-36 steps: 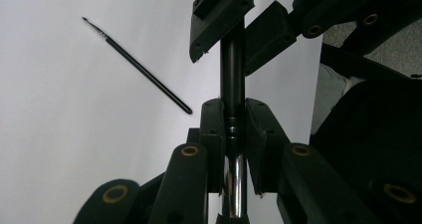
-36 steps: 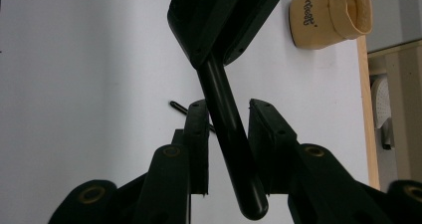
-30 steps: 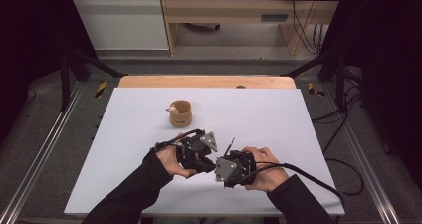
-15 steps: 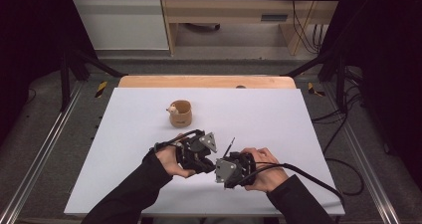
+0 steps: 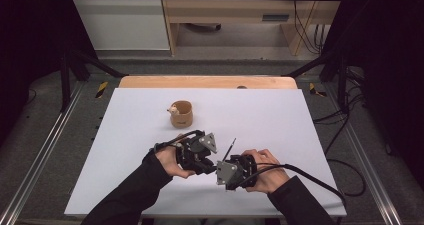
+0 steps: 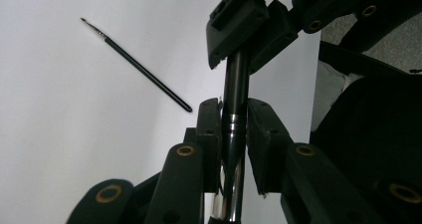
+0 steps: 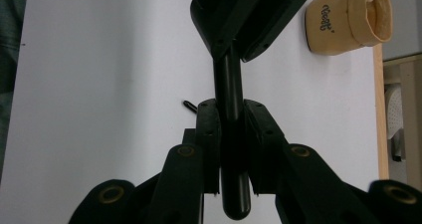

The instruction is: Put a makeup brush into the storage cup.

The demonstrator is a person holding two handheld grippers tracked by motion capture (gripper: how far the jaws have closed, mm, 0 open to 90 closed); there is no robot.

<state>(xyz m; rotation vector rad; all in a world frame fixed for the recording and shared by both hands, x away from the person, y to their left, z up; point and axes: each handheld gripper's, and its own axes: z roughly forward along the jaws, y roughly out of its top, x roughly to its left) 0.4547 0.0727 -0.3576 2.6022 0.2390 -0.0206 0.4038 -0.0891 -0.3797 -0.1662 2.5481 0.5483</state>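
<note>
Hardly any change: left gripper [image 5: 209, 161] and right gripper [image 5: 223, 166], both clamped on the rod [image 6: 234, 129], nudged slightly toward 6 o'clock. Their hands shifted with them.

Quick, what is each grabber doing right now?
Left gripper: shut on the dark rod.
Right gripper: shut on the same rod's other end.
</note>
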